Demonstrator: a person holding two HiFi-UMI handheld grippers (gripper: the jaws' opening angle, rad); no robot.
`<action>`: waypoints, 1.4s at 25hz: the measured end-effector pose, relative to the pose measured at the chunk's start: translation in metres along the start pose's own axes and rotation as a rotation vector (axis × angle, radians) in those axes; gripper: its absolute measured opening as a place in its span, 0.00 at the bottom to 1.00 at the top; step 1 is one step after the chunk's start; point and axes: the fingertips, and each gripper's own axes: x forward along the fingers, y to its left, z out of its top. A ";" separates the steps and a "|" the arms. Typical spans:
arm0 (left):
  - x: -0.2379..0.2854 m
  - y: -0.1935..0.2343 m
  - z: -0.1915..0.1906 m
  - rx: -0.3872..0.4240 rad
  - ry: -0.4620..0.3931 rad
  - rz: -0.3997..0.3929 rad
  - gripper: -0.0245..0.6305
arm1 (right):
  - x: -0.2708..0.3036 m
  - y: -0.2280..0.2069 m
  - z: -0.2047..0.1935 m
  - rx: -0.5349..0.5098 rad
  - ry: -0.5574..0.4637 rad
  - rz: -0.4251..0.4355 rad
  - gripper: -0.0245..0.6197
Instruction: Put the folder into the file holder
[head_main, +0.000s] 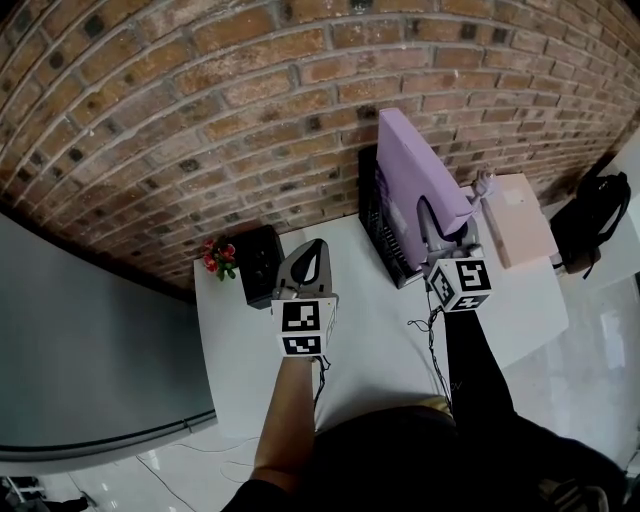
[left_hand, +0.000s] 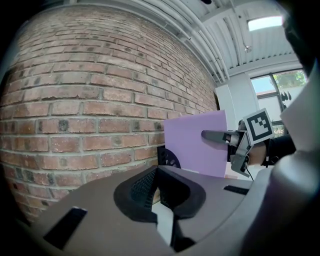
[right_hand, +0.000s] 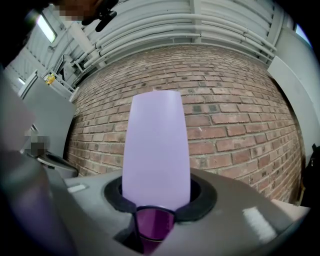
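A lilac folder (head_main: 420, 185) stands on edge, its lower part down in the black mesh file holder (head_main: 372, 215) by the brick wall. My right gripper (head_main: 440, 238) is shut on the folder's near edge. In the right gripper view the folder (right_hand: 156, 150) rises straight out from between the jaws. My left gripper (head_main: 312, 250) hovers over the white table, left of the holder, shut with nothing in it. The left gripper view shows the folder (left_hand: 197, 142), the right gripper (left_hand: 216, 135) on it and the holder (left_hand: 170, 157) behind.
A small black box (head_main: 262, 262) with red flowers (head_main: 217, 255) beside it sits at the table's back left. A pink box (head_main: 520, 220) lies right of the holder. A black backpack (head_main: 598, 215) is off the table's right side. The white table (head_main: 380, 330) ends near my body.
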 end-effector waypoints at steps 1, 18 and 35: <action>0.000 0.000 0.000 0.000 0.000 0.001 0.05 | 0.000 0.000 -0.002 0.001 0.003 0.000 0.26; 0.000 0.011 -0.003 -0.011 0.003 0.016 0.05 | 0.004 0.000 -0.033 -0.002 0.088 -0.023 0.26; 0.002 -0.002 -0.005 0.027 0.010 -0.009 0.05 | 0.002 -0.001 -0.056 0.000 0.145 -0.028 0.26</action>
